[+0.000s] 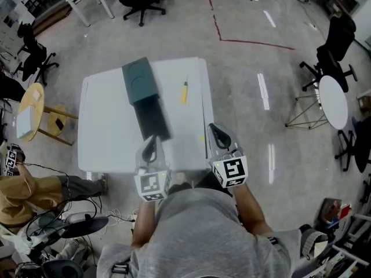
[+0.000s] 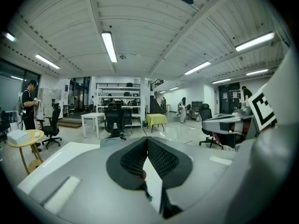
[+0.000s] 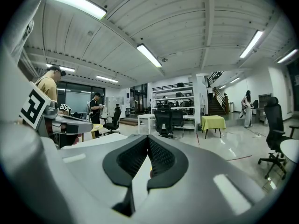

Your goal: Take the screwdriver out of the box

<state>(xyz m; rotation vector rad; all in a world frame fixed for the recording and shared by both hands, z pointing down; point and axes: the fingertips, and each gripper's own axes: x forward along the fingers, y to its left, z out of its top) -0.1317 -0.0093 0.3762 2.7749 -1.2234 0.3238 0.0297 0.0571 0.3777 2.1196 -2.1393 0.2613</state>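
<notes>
A dark green box lies on the white table, with its darker inner tray slid out toward me. A yellow screwdriver lies on the tabletop to the right of the box, outside it. My left gripper hovers at the table's near edge just in front of the tray, shut and empty. My right gripper is at the table's near right corner, also shut with nothing in it. In the left gripper view the left gripper's jaw tips meet. The right gripper's do the same in the right gripper view.
A round wooden side table stands left of the table and a person sits at the lower left. A round white table and office chairs stand to the right. Red tape marks the floor beyond.
</notes>
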